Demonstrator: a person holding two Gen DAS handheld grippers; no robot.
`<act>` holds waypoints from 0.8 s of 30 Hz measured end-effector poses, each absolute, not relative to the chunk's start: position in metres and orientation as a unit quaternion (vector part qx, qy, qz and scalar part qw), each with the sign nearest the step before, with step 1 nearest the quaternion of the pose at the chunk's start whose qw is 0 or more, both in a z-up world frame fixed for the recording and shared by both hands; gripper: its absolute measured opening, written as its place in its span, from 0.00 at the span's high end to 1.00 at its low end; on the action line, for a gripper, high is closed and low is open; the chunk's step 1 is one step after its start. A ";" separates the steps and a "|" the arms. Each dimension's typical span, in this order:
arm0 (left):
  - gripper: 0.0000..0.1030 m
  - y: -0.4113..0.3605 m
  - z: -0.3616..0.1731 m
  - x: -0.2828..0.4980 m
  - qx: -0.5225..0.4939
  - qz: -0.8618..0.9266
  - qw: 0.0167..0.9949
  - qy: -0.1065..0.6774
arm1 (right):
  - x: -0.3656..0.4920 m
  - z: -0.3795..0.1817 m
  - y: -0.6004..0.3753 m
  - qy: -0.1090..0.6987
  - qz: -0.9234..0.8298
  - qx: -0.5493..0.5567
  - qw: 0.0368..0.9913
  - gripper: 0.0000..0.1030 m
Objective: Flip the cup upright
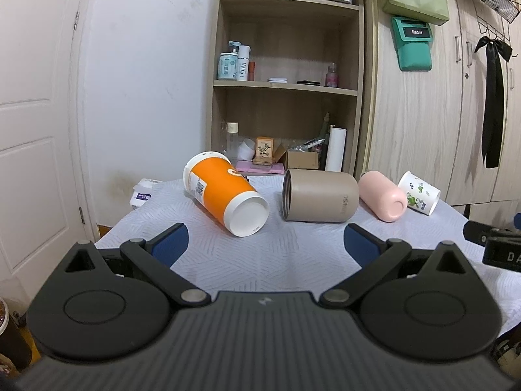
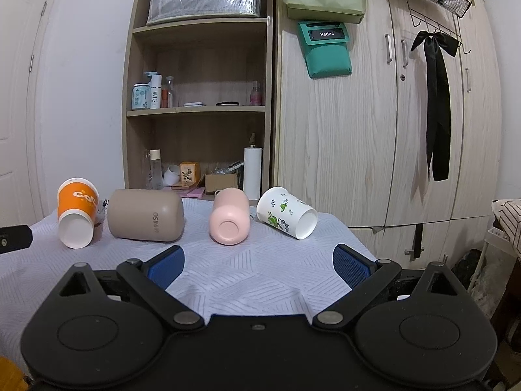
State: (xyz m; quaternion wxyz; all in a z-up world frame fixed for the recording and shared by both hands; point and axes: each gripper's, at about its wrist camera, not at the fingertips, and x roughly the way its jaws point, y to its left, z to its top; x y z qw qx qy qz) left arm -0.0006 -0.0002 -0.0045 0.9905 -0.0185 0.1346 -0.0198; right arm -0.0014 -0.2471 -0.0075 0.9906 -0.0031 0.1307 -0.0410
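Four cups lie on their sides on the desk (image 2: 260,280): one orange cup (image 2: 77,211) at the left edge, one tan cup (image 2: 146,215), one pink cup (image 2: 229,215), and one white cup (image 2: 286,211) with green print toward the right edge. Two grippers.

Ahead of the left gripper (image 1: 265,244), bare tablecloth (image 1: 260,260) runs up to the orange paper cup (image 1: 224,197) and beige tumbler (image 1: 320,195), a narrow gap between them. The pink cup (image 2: 229,216) and leaf-print cup (image 2: 286,212) block the right gripper (image 2: 259,265) farther ahead.
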 end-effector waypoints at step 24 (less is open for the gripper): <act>0.00 0.002 -0.006 0.003 -0.019 -0.019 0.989 0.145 | -0.001 -0.009 -0.247 0.133 -0.044 -0.006 0.990 0.03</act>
